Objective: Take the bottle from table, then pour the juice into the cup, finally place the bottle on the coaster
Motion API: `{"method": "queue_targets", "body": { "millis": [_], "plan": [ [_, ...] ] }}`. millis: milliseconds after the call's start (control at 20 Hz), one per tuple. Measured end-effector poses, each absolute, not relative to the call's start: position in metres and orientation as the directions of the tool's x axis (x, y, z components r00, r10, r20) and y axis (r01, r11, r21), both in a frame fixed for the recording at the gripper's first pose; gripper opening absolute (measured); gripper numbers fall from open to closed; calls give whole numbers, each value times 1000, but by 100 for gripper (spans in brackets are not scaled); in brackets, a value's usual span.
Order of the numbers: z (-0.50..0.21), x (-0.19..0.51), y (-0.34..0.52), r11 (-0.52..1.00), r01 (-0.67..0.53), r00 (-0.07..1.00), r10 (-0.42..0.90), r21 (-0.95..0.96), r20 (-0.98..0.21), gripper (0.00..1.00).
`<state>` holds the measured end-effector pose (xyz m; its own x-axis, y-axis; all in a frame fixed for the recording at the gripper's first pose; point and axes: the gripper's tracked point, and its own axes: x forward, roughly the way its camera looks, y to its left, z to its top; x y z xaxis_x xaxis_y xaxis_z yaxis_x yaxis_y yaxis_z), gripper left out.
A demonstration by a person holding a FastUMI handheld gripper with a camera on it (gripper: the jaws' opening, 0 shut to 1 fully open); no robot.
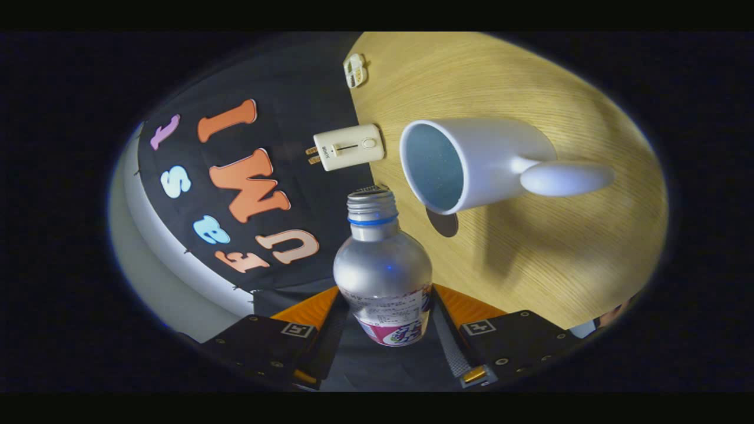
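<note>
Item: bottle [383, 271], uncapped, clamped between gripper [386, 338] fingers.
Pour step: carry mouth over cup [471, 162] rim (apparently short) before tipping further.

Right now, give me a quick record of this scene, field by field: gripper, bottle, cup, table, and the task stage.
gripper: gripper shut on the bottle, one finger on each side of its body
bottle: bottle uncapped, its open mouth turned toward the cup
cup: white cup stands on the table, beyond the bottle's mouth, handle toward the camera
table: wooden table; a white plug adapter lies at its far edge
stage: bottle taken, pouring pose
</note>
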<state>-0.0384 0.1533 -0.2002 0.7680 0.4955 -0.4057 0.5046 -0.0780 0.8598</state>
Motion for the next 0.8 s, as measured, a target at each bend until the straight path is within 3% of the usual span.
{"method": "queue_targets", "body": {
  "millis": [350,800],
  "plan": [
    [-201,-35,150,253,394,762,448,884,-468,76],
    [-193,-14,154,592,216,791,360,776,-495,76]
  ]
}}
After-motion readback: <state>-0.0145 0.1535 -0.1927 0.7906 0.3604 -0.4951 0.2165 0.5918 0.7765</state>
